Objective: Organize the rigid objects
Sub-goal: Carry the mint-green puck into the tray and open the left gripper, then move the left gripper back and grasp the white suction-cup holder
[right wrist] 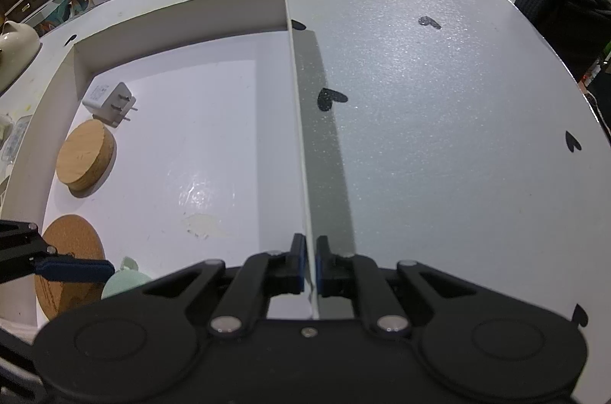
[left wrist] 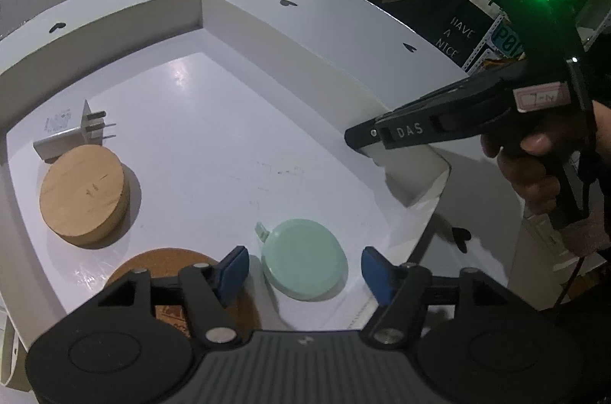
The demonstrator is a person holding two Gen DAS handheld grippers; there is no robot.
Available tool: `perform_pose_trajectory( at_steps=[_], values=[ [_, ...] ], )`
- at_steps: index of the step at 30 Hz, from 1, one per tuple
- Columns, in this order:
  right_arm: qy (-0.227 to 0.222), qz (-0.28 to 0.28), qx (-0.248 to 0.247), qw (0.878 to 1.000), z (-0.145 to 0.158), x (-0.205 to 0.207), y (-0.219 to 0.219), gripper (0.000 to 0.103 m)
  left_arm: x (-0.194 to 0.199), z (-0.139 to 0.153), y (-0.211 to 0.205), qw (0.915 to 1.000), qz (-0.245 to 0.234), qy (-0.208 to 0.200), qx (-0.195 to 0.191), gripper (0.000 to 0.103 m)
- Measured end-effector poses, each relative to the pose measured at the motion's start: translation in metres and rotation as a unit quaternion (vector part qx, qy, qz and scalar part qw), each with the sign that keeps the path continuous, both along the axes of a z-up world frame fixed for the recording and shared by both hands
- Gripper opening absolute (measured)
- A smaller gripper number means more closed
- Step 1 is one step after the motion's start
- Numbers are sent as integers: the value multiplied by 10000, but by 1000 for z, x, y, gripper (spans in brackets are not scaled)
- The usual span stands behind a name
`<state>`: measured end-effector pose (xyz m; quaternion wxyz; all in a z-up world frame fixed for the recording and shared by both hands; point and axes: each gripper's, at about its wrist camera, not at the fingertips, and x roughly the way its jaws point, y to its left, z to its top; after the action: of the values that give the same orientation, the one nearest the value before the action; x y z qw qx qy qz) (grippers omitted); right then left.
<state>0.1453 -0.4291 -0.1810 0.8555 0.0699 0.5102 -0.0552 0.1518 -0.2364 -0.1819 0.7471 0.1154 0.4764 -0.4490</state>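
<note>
The left tool (left wrist: 303,270) is seen with its blue pads standing apart, one on either side of the mint-green disc (left wrist: 305,259); neither pad appears to press on it, so nothing is held. The disc lies flat on the white tray's floor (left wrist: 214,121), directly ahead of this tool and between its fingers, with its small tab pointing away toward the far left. Just left of it a thin cork coaster (left wrist: 168,260) is partly hidden by the tool. Farther off lie a thick wooden round (left wrist: 82,194) and, touching or just behind it, a white plug adapter (left wrist: 68,133). The right tool (right wrist: 311,262) is clamped on the tray's side wall (right wrist: 301,136), well apart from the disc; the left is judged nearer.
</note>
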Motion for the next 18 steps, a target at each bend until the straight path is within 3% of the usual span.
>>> perform_pose_trajectory(
  at_steps=[10, 18],
  values=[
    [0, 2, -4, 10000, 0, 0, 0, 7, -3, 22, 7, 9994, 65, -169, -294, 91],
    [-3, -2, -4, 10000, 0, 0, 0, 7, 2, 60, 28, 9952, 414, -512, -720, 100]
  ],
)
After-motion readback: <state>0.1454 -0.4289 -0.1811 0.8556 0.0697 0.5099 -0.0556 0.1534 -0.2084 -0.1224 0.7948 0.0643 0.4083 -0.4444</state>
